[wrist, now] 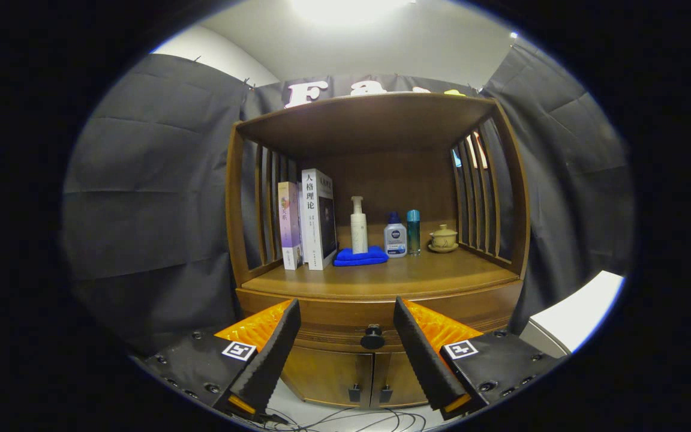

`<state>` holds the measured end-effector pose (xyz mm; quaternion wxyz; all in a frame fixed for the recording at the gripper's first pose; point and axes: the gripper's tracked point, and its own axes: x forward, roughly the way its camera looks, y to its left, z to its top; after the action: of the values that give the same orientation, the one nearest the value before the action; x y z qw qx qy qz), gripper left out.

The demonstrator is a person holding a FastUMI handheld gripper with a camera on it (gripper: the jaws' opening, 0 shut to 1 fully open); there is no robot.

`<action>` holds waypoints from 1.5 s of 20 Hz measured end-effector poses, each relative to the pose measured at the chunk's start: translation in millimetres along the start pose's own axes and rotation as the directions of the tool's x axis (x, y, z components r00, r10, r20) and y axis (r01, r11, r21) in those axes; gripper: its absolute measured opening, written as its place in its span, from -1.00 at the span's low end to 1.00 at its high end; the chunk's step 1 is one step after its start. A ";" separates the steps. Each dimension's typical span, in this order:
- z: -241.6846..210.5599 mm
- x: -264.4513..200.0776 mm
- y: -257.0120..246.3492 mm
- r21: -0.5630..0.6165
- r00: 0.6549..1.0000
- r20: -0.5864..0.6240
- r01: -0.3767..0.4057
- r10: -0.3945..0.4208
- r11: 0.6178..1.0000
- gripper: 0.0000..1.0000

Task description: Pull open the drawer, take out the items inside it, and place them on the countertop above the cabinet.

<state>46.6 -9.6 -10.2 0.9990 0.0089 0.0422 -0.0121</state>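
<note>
Drawer (375, 312) (shut) runs crosswise, knob (373, 338) facing the spread tool (345, 318).

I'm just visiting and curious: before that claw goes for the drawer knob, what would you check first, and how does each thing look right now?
1. Gripper open wide enough for the knob: ok, the fingers stand well apart.
2. Drawer knob lined up between the fingers: ok, slightly nearer the right finger.
3. Fingers touching the knob: not ok, it sits beyond them, nothing gripped.
4. Drawer state: shut, front flush with the cabinet; contents cannot tell.
5. Free room on the countertop: ok, bare wood in front of the books, blue cloth, bottles and lidded cup.
6. Cables on the floor below: cannot tell if they will snag.
</note>
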 end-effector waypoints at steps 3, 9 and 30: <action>-12.4 45.8 -7.0 -0.030 0.999 -0.034 0.004 -0.005 1.000 0.96; -40.3 78.9 -16.1 -0.031 0.995 -0.098 0.026 -0.029 0.999 0.96; -141.6 128.8 -41.2 -0.043 0.948 -0.306 0.076 -0.086 0.996 -0.34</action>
<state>162.0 -51.2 -162.8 0.9789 -0.0064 0.1979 -0.0510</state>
